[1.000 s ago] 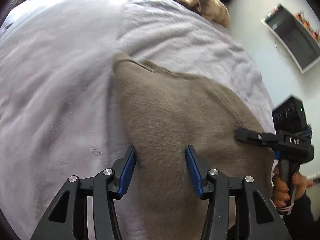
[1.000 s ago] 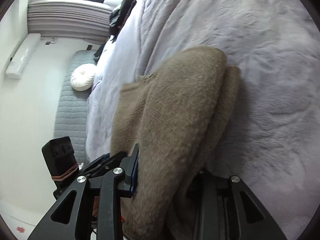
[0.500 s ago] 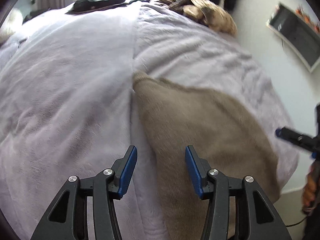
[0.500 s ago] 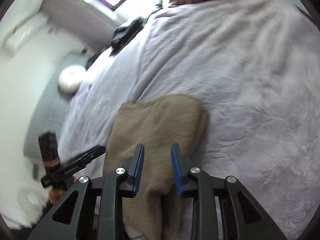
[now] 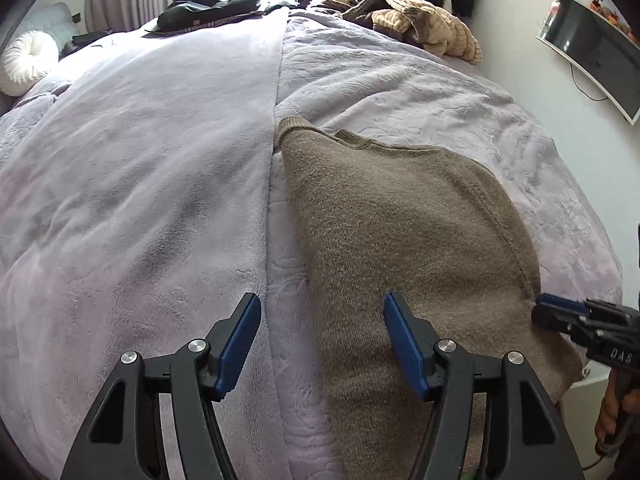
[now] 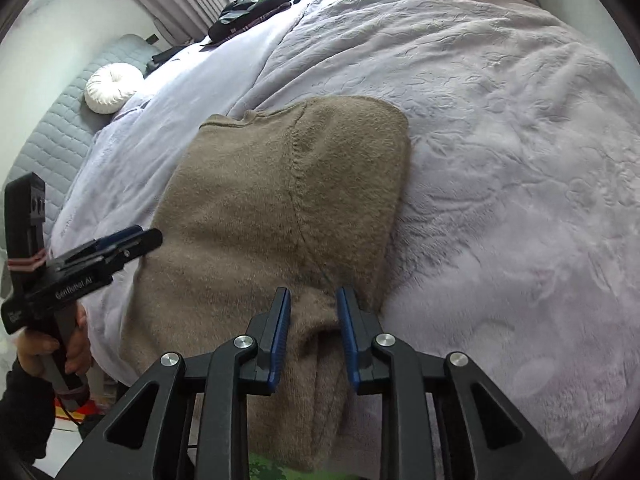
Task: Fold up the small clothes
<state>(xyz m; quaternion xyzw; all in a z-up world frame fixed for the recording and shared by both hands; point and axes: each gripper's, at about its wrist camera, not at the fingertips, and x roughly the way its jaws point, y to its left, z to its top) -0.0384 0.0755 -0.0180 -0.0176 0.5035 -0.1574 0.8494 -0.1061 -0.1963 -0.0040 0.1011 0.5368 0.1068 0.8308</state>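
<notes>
The brown knitted sweater [image 5: 400, 232] lies spread on the lilac plush blanket of the bed [image 5: 140, 160], near the bed's near edge, its lower portion hanging over that edge; judged from the doubled right margin seen in the right wrist view [image 6: 288, 184], one side is already folded inward, presumably to narrow the garment before a crosswise fold. The left hand-held gripper [image 5: 320, 344] is spread wide and holds nothing; one finger sits above bare blanket and the other above the sweater's left margin, so the garment edge lies between its jaws but whether they touch it cannot be told. The right hand-held gripper [image 6: 312, 332] has its jaws partly apart, straddling a bunched ridge of knit at the sweater's lower right corner; no firm pinch is evident. Both tools thus stand at the near hem, a placement consistent with taking the two lower corners. Loose striped beige clothes [image 5: 424, 24] lie well apart at the far side.
</notes>
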